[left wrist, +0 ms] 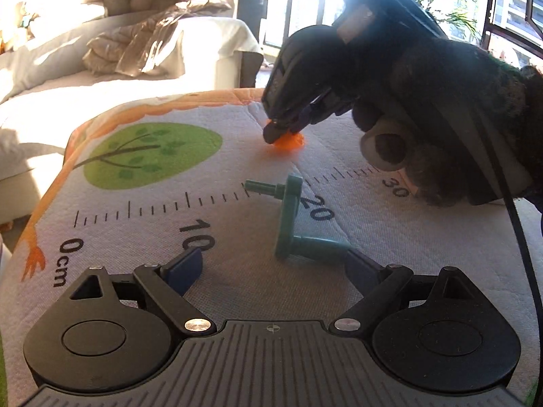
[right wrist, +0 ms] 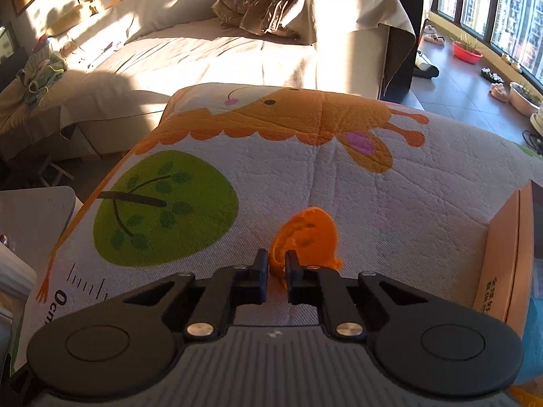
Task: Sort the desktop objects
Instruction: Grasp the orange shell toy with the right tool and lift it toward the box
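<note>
1. Right gripper point(right wrist: 275, 264): its two black fingers are drawn close together and clamp the near edge of the orange plastic piece point(right wrist: 307, 234), which rests on the printed mat point(right wrist: 424, 203).
2. Left gripper point(left wrist: 273, 264): jaws spread wide apart, holding nothing; its right fingertip sits just beside one end of the green crank-shaped part point(left wrist: 292, 217).
3. Green crank-shaped part: lies on the mat's printed ruler near the "20" mark, between the left gripper and the orange piece.
4. Gloved hand point(left wrist: 441, 118): grips the right tool above the mat.
5. Cardboard box point(right wrist: 509, 247): stands at the mat's right edge.
6. Sofa point(right wrist: 220, 51): behind the mat, sunlit.
</note>
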The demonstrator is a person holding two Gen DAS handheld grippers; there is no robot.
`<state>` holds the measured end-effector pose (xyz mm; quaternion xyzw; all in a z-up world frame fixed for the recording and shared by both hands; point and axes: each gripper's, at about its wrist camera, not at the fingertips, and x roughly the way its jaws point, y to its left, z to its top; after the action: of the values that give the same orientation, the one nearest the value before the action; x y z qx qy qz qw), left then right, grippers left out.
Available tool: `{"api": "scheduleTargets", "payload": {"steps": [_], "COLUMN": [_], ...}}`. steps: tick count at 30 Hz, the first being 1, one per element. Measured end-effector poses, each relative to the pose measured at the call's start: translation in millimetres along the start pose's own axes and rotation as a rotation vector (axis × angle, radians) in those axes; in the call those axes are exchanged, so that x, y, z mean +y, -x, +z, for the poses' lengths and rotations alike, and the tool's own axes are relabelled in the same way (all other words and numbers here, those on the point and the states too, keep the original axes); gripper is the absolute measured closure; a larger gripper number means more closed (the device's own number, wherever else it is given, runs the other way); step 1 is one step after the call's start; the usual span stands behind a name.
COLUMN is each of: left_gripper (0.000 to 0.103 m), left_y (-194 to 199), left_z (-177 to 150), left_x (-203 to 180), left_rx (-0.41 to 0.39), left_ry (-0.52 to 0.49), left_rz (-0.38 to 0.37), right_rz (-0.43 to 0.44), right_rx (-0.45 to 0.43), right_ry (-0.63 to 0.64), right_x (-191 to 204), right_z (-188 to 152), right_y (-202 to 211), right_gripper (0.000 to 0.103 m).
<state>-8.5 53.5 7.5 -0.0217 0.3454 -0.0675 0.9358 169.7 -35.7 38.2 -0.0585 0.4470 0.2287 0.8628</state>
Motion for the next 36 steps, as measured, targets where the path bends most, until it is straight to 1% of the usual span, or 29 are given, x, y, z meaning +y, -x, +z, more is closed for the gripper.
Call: {"api": "scheduleTargets", "payload": {"steps": [2, 5, 7, 8, 9, 11, 14, 15, 16, 18, 19, 21, 22, 23, 26, 29, 32, 36], "left_gripper": [0.008, 0.007, 0.007, 0.007, 0.007, 0.007, 0.006, 0.006, 0.006, 0.005, 0.004, 0.004, 0.004, 0.004, 0.004, 0.004, 0.004, 0.003], "left_y": [0, -1, -2, -2, -2, -2, -2, -2, -2, -2, -1, -2, -1, -1, -2, -2, -2, -4], "left_z": [0, -1, -1, -1, -2, -2, -2, -2, -2, -2, -2, -2, -2, -2, -2, -2, -2, -1], "left_x": [-1, -4, -5, -6, -6, -7, -7, -7, -6, -5, -4, -3, -3, -3, -3, -3, -1, -3], "left_rx": [0.001, 0.003, 0.003, 0.003, 0.003, 0.003, 0.003, 0.002, 0.001, -0.001, -0.002, -0.002, -0.002, -0.003, -0.003, -0.003, -0.004, 0.005], "left_ry": [-0.006, -0.017, -0.021, -0.023, -0.025, -0.029, -0.029, -0.025, -0.021, -0.013, -0.009, -0.006, -0.006, -0.006, -0.003, -0.002, 0.006, -0.004], "left_rz": [0.005, 0.016, 0.022, 0.025, 0.028, 0.038, 0.044, 0.043, 0.040, 0.034, 0.030, 0.027, 0.026, 0.026, 0.027, 0.029, 0.025, 0.036], "right_rz": [-0.012, 0.006, 0.021, 0.013, -0.002, -0.023, -0.026, -0.040, -0.060, -0.094, -0.103, -0.103, -0.103, -0.103, -0.121, -0.114, -0.069, 0.008], "right_rx": [-0.008, -0.014, -0.021, -0.035, -0.051, -0.059, -0.029, -0.029, -0.031, -0.047, -0.047, -0.033, -0.023, -0.015, 0.001, 0.017, 0.027, 0.023], "right_ry": [-0.008, -0.047, -0.071, -0.077, -0.075, -0.053, -0.035, -0.018, 0.007, 0.062, 0.076, 0.068, 0.059, 0.052, 0.038, -0.009, -0.042, -0.052], "right_x": [-8, -18, -19, -17, -14, -6, 4, 7, 11, 17, 17, 13, 9, 5, -7, -21, -29, -27], "right_z": [-4, -6, -6, -5, -5, -1, 4, 5, 6, 7, 7, 8, 7, 6, -2, -13, -29, -60], "right_y": [8, 17, 19, 19, 18, 10, -11, -16, -21, -23, -22, -18, -16, -14, -8, 3, 20, 49], "right_gripper": [0.094, 0.092, 0.070, 0.045, 0.031, 0.030, 0.030, 0.032, 0.037, 0.062, 0.068, 0.089, 0.093, 0.096, 0.096, 0.097, 0.098, 0.098]}}
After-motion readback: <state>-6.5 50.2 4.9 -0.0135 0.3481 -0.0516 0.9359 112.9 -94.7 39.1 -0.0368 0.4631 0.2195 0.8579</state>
